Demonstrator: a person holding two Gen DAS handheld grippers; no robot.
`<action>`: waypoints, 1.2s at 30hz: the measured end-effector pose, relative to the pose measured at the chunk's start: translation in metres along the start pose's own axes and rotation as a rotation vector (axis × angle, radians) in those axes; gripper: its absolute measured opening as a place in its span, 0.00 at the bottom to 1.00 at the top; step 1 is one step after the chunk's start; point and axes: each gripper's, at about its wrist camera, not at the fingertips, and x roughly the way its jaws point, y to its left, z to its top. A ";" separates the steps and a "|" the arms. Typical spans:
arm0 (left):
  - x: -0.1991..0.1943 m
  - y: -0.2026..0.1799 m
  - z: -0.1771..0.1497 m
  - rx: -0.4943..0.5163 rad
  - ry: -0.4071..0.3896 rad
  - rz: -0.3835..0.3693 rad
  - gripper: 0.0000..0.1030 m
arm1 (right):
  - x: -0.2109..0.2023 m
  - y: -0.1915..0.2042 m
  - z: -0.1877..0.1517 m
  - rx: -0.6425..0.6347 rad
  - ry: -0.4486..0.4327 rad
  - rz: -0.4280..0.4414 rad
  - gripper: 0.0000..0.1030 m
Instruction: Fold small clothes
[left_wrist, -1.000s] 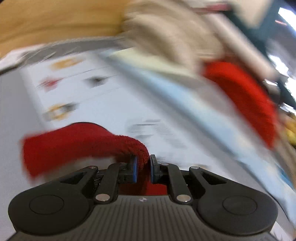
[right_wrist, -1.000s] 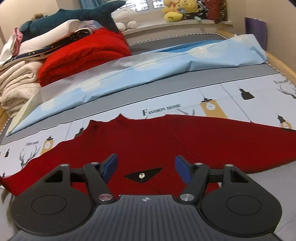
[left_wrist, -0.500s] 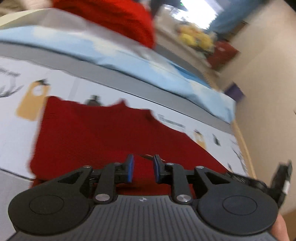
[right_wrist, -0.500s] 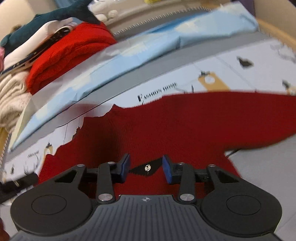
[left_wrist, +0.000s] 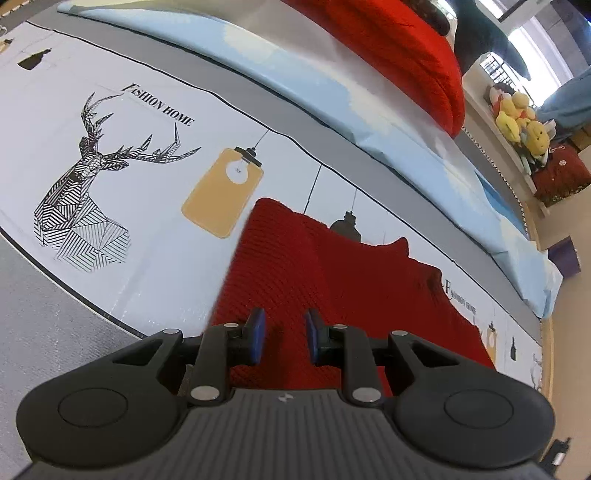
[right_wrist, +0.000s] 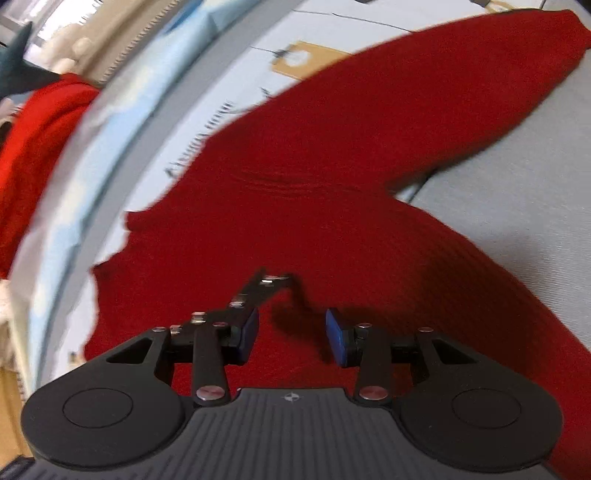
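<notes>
A dark red sweater (left_wrist: 332, 280) lies flat on the printed bedsheet (left_wrist: 122, 177), below a pale blue sheet (left_wrist: 369, 122) and a folded bright red blanket (left_wrist: 406, 55). The left claw (left_wrist: 283, 335) hangs over the sweater's left part, its blue pads narrowly apart and holding nothing. The right claw (right_wrist: 291, 334) hangs over the sweater's (right_wrist: 314, 177) middle with pads wider apart, also empty; one sleeve (right_wrist: 480, 66) stretches away to the upper right.
</notes>
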 end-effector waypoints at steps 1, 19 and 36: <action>-0.001 -0.001 0.000 -0.002 0.002 -0.005 0.24 | 0.004 -0.001 -0.002 -0.008 0.009 -0.009 0.41; 0.020 -0.002 -0.003 0.014 0.037 0.005 0.24 | -0.094 0.042 0.006 -0.360 -0.613 0.176 0.01; 0.061 -0.008 -0.027 0.082 0.133 0.093 0.20 | -0.037 0.000 0.052 -0.134 -0.246 0.148 0.32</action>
